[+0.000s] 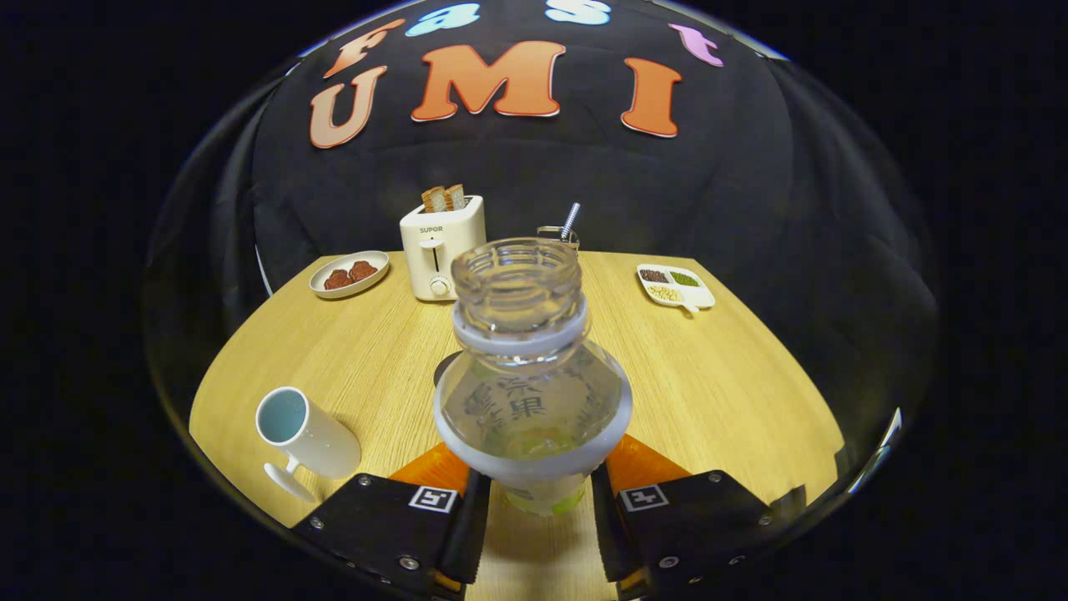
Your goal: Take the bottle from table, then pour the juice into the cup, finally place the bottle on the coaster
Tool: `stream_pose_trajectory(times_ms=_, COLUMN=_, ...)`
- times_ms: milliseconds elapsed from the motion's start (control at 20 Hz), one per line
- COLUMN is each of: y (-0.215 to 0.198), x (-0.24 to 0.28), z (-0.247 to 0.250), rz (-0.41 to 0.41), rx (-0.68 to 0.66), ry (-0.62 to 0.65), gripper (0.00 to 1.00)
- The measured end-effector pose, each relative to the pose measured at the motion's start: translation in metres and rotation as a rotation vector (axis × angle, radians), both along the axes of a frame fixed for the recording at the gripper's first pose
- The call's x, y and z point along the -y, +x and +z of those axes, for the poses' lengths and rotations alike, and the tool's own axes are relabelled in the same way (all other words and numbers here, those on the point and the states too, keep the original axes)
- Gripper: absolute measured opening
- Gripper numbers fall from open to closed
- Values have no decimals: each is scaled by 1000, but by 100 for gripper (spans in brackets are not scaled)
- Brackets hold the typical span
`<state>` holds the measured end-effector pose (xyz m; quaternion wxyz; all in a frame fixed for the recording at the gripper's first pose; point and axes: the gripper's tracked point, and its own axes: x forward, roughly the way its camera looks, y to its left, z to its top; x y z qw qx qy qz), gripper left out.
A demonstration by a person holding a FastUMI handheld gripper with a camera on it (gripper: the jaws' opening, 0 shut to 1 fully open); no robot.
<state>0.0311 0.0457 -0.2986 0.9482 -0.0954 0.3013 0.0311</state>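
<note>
Clear plastic, uncapped, the bottle [532,376] stands upright between my gripper [534,509] fingers, which are closed against its lower body on both sides; I judge it firmly held above the wooden table [734,384]. I judge the take step done and pouring next. The white cup [304,434] sits off to the left of the fingers, so I must carry across and tilt the neck over its rim. A dark edge behind the bottle may be the coaster; I cannot tell.

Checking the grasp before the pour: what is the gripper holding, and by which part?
The gripper holds the uncapped bottle by its lower body, jaws pressing either side.
</note>
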Motion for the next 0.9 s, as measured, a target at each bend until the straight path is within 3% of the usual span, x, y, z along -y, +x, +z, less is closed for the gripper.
stream_pose_trajectory(times_ms=250, y=6, x=-7, z=21, rz=96, rx=33, ry=-228, gripper=56)
stream_pose_trajectory(times_ms=900, y=12, x=-54, z=44, rz=269, rx=139, ry=-629, gripper=56)
